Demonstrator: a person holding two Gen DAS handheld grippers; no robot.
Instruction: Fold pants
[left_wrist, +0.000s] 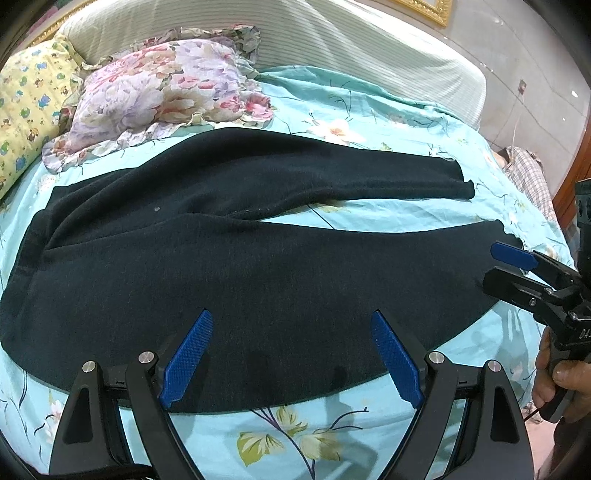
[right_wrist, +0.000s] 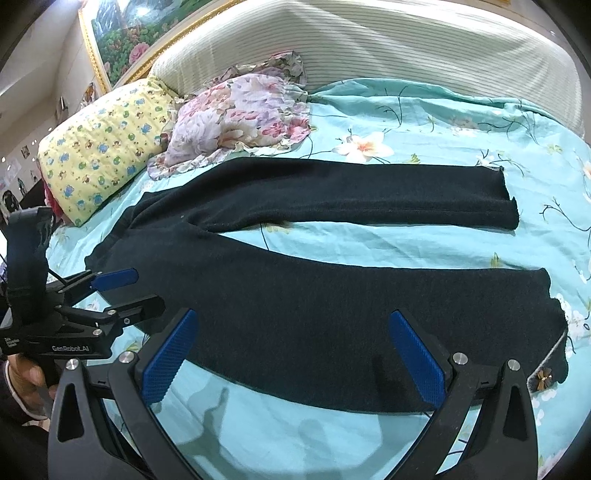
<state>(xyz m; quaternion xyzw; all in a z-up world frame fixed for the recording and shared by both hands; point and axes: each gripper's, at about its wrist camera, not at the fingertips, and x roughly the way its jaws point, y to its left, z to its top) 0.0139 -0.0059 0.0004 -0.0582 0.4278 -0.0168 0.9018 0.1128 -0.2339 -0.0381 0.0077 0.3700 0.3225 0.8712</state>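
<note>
The bed sheet (left_wrist: 369, 110), turquoise with printed blossoms and thin branches, fills most of both views. On it lie the pants (left_wrist: 258, 266), dark and spread flat with both legs apart in a narrow V, a strip of sheet showing between them; the waistband sits at the end nearest the pillows, the cuffs at the opposite end. Beyond the pants, against the striped headboard (right_wrist: 369, 48), rests a floral pillow (right_wrist: 240, 114), its frilled edge just beside the far leg near the waist. A yellow pillow (right_wrist: 99, 155) with small animal prints lies next to the floral one, off the waistband corner of the pants.

The left gripper (left_wrist: 291, 354) hovers over the near leg's edge close to the waist, its blue pads spread wide with nothing between them. The right gripper (right_wrist: 295, 354) hangs over the same near leg toward the cuff end, likewise spread and empty (a small brown ornament shows at that cuff's inside edge).
</note>
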